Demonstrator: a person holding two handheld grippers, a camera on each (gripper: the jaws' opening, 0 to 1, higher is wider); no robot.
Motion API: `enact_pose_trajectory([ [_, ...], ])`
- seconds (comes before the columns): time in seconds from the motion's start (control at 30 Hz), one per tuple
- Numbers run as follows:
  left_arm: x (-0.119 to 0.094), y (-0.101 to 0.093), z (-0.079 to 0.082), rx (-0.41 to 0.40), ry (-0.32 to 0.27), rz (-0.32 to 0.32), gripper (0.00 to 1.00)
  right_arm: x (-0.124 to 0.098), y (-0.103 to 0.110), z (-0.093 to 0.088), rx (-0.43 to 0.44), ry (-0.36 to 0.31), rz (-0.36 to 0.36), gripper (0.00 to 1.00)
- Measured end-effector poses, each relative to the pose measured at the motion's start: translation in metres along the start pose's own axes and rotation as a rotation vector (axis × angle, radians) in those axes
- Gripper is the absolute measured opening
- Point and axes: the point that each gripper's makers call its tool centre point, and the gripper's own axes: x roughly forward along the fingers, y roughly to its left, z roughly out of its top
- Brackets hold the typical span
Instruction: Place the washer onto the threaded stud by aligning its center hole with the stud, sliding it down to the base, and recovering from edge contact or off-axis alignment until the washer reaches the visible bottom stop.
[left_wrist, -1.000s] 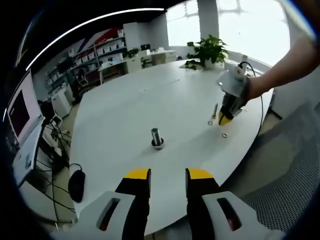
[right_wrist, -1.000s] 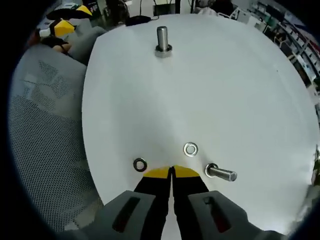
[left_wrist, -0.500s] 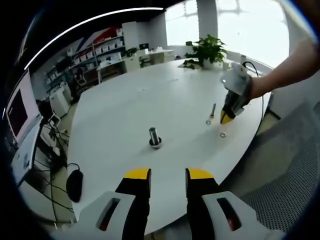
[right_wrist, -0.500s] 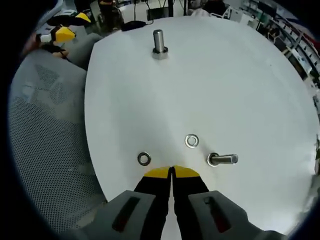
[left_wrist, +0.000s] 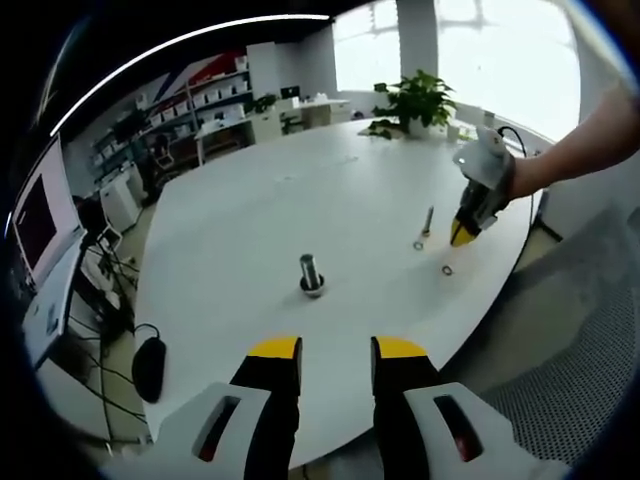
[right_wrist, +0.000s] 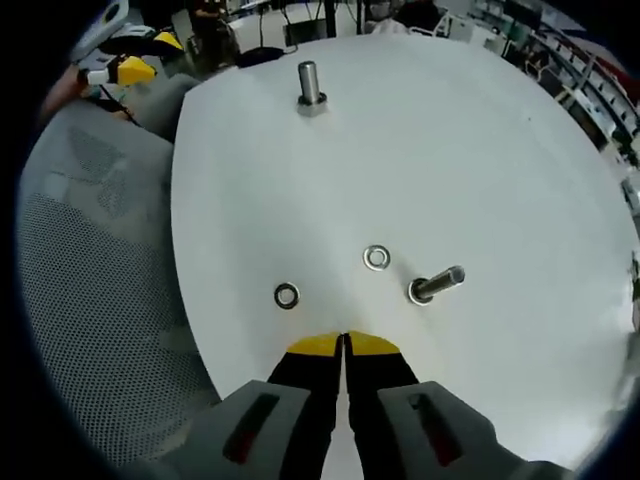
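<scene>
A: We start with the biggest thing, the white table (right_wrist: 480, 150). It runs across the middle of the right gripper view, with a mesh chair (right_wrist: 90, 300) along the left side of the frame.

B: Next down in size are our two tools. The right gripper (right_wrist: 344, 342) comes up from the bottom centre of its own view with its yellow tips pressed together and nothing between them. The left gripper (left_wrist: 335, 350) sits at the bottom of the left gripper view with its fingers spread and empty.

A: Then the upright stud (right_wrist: 308, 83), standing near the top centre of the right gripper view. A second bolt (right_wrist: 436, 285) lies on its side, right of centre.

B: Smallest are the washers. One washer (right_wrist: 376, 258) lies flat just left of the lying bolt, and the other washer (right_wrist: 287, 296) sits lower left, nearer the table's edge. Both are well apart from the upright stud.

A: We judge them light, stiff and thin, probably slippery metal lying flush on a smooth top.

B: So we expect to pinch across the outer rim, perhaps tipping one edge up first, and keep the centre hole free for the stud.
</scene>
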Motion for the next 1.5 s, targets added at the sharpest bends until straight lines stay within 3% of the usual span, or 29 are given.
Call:
enact_pose_trajectory([
  [0.37,-0.001,0.003,-0.001,-0.002,0.007,0.021,0.25,-0.002,0.001,-0.019,-0.023,0.020,0.010,0.08],
  [0.8,0.001,0.003,-0.004,-0.006,0.023,0.018,0.27,-0.021,-0.021,-0.064,0.013,0.013,-0.065,0.20],
  [1.03,0.001,0.005,-0.004,-0.016,0.020,0.022,0.27,-0.037,-0.040,-0.093,0.130,-0.017,-0.122,0.24],
  [1.5,0.001,0.003,-0.008,0.000,0.045,0.031,0.27,-0.071,-0.076,-0.150,0.263,-0.013,-0.203,0.26],
])
